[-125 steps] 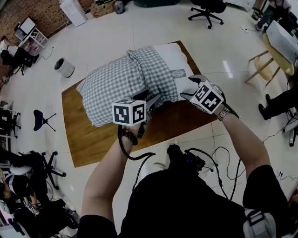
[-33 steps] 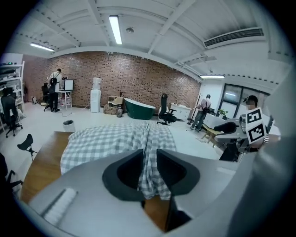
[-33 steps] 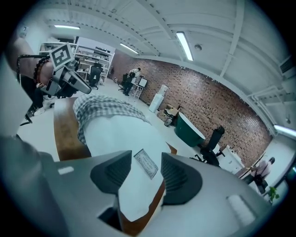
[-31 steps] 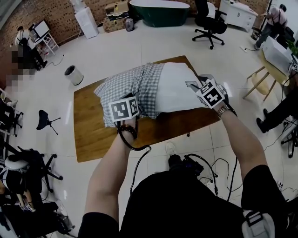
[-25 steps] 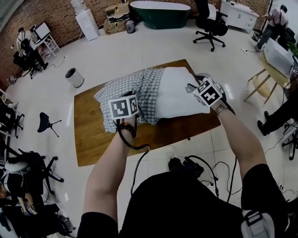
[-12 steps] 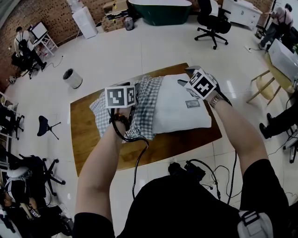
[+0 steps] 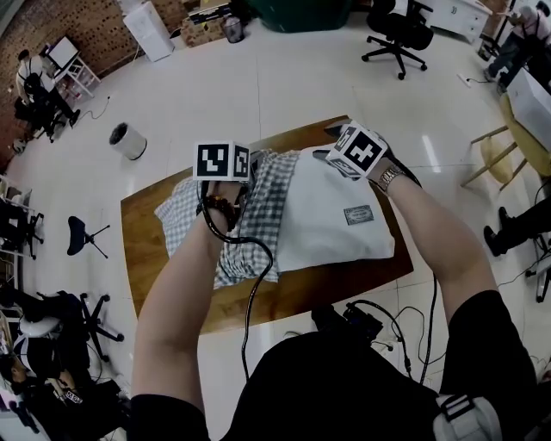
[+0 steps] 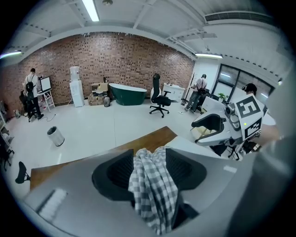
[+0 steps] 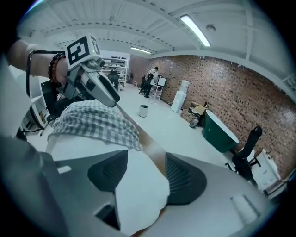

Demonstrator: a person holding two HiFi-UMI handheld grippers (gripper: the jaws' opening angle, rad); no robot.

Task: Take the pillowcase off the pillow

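A white pillow (image 7: 336,215) lies on the wooden table (image 7: 172,284), its left end still inside the grey checked pillowcase (image 7: 250,215). My left gripper (image 7: 245,168) is over the bunched edge of the case near the table's far side. In the left gripper view its jaws (image 8: 149,162) are opening, and a fold of checked cloth (image 8: 152,185) hangs loosely between them. My right gripper (image 7: 331,142) is at the pillow's far bare corner. Its jaws (image 9: 145,166) are opening too, but the white corner (image 9: 138,194) still fills the gap and touches both pads.
A black cable (image 7: 250,284) trails from my left wrist across the case. Round the table: a white bin (image 7: 127,140), a stool (image 7: 82,234), an office chair (image 7: 396,26), a wooden chair (image 7: 495,155). People stand at the far left (image 7: 34,82).
Both grippers have moved away from me to the table's far side. The pillow has shifted toward me and shows more bare white. The case has bunched further left.
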